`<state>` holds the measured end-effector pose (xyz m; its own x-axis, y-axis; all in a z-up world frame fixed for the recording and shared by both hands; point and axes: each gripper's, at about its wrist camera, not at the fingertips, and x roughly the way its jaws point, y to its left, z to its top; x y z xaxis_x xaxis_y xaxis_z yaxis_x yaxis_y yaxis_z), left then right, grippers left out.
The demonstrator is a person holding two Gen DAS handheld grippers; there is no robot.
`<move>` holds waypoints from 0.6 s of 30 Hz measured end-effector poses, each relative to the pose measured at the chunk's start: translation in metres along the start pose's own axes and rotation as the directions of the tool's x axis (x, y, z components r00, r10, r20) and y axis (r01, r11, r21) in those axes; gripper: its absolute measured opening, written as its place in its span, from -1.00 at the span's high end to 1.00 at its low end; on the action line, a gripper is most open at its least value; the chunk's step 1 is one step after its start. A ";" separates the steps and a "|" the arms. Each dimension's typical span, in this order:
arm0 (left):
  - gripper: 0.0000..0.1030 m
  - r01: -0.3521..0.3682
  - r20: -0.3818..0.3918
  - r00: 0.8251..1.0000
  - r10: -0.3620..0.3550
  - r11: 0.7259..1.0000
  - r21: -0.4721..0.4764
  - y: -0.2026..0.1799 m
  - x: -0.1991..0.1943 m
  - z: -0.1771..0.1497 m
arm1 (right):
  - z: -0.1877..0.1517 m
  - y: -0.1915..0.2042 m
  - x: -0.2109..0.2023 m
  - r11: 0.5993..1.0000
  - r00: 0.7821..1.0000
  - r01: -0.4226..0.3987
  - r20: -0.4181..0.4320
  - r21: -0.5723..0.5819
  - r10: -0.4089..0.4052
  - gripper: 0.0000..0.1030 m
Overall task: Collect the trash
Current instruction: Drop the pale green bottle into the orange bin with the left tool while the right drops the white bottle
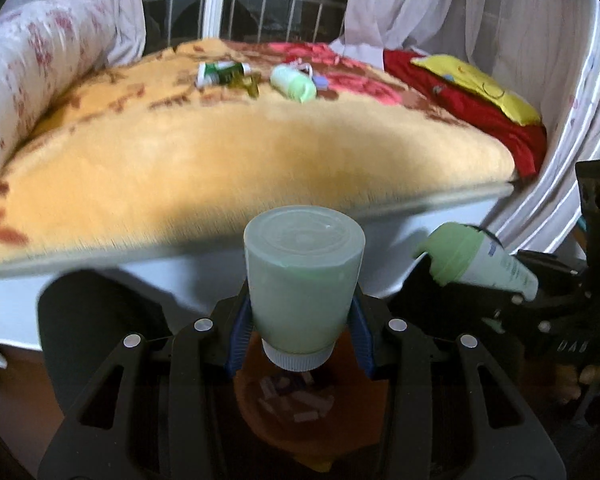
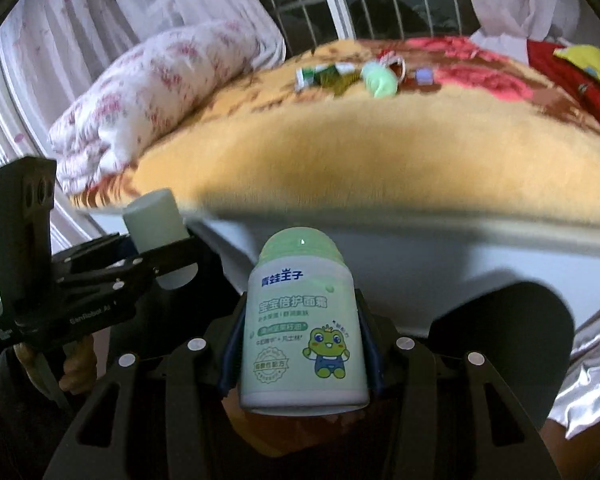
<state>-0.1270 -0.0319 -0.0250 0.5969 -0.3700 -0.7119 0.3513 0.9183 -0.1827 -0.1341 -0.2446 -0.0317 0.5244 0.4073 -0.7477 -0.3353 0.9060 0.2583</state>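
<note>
Both claws clenched, left claw (image 1: 300, 316) on pale bottle (image 1: 303, 280), right claw (image 2: 300, 344) on frog-label jar (image 2: 304, 332), over orange bin (image 1: 312, 412); more trash (image 1: 256, 76) left far on bed (image 1: 220, 160).

Clamped between the blue pads of the left gripper (image 1: 302, 320): a pale green bottle (image 1: 303, 276), white cap toward the camera, flat base pointing ahead. Just below it, an orange bin (image 1: 260, 412) with pinkish scraps inside. Off to the right, the right gripper (image 1: 500, 292) closed on a green-capped cream bottle (image 1: 476, 258). Ahead and above, a bed under a yellow blanket (image 1: 240, 152). Far ahead on the blanket, a green-and-white tube (image 1: 220, 72) and a light green container (image 1: 294, 84), near each other.
</note>
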 end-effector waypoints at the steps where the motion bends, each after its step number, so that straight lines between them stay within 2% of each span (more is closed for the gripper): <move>1: 0.20 0.007 -0.010 1.000 -0.007 1.000 -0.005 0.000 0.002 -0.003 | -0.003 0.000 0.002 1.000 1.000 -0.001 -0.013 0.002 0.001 0.08; 13: 0.20 0.006 -0.131 0.991 -0.010 1.000 -0.030 0.001 0.032 -0.017 | -0.024 -0.007 0.029 0.999 0.993 -0.013 -0.115 0.039 0.017 0.07; 16: 0.19 -0.001 -0.187 0.982 -0.004 1.000 -0.030 0.003 0.045 -0.020 | -0.026 -0.011 0.040 0.999 0.988 -0.010 -0.151 0.051 0.018 0.03; 18: 0.07 -0.012 -0.226 0.974 0.004 0.999 -0.034 0.004 0.053 -0.023 | -0.027 -0.016 0.046 0.997 0.985 -0.002 -0.169 0.077 0.015 0.02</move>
<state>-0.1107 -0.0446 -0.0789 0.4202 -0.3248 -0.8473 0.3193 0.9270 -0.1970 -0.1254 -0.2436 -0.0870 0.3790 0.3957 -0.8365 -0.2755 0.9112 0.3063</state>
